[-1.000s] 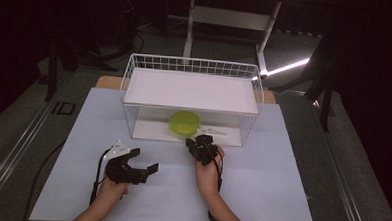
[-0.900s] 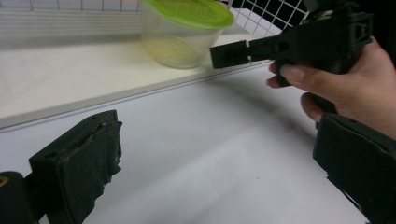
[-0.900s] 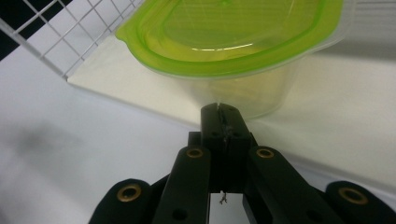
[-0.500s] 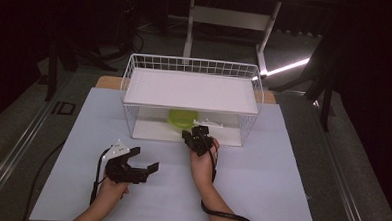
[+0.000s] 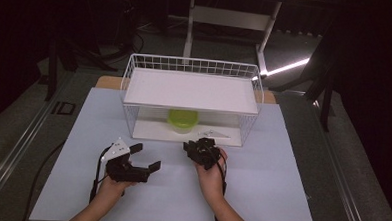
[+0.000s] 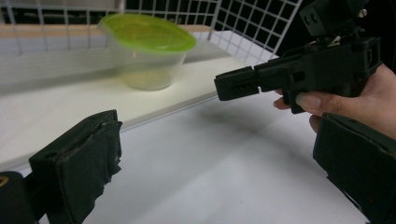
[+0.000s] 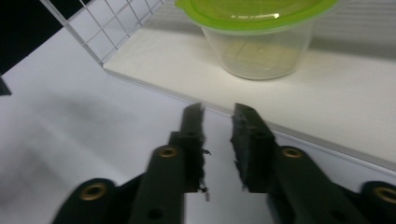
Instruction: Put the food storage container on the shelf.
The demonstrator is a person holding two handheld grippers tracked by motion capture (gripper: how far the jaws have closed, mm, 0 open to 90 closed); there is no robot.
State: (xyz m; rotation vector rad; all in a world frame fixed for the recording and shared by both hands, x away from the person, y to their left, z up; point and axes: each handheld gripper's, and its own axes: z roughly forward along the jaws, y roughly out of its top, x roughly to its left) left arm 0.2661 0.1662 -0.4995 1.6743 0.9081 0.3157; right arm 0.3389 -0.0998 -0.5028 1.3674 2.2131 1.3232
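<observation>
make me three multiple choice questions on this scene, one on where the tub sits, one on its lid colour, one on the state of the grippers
1. Where does the container stand?
A. on the lower shelf of the wire rack
B. on the rack's top shelf
C. on the table outside the rack

2. What colour is its lid?
A. red
B. lime green
C. blue

3. How do the two grippers stand?
A. both clamped on the container
B. left gripper wide open, right gripper with a narrow gap, both holding nothing
C. right gripper holding the lid

Answers:
1 A, the high view shows it under the top shelf, on the white lower board.
2 B, both gripper views show a lime green lid on a clear tub.
3 B, the container stands apart from both grippers and nothing sits between their jaws.
</observation>
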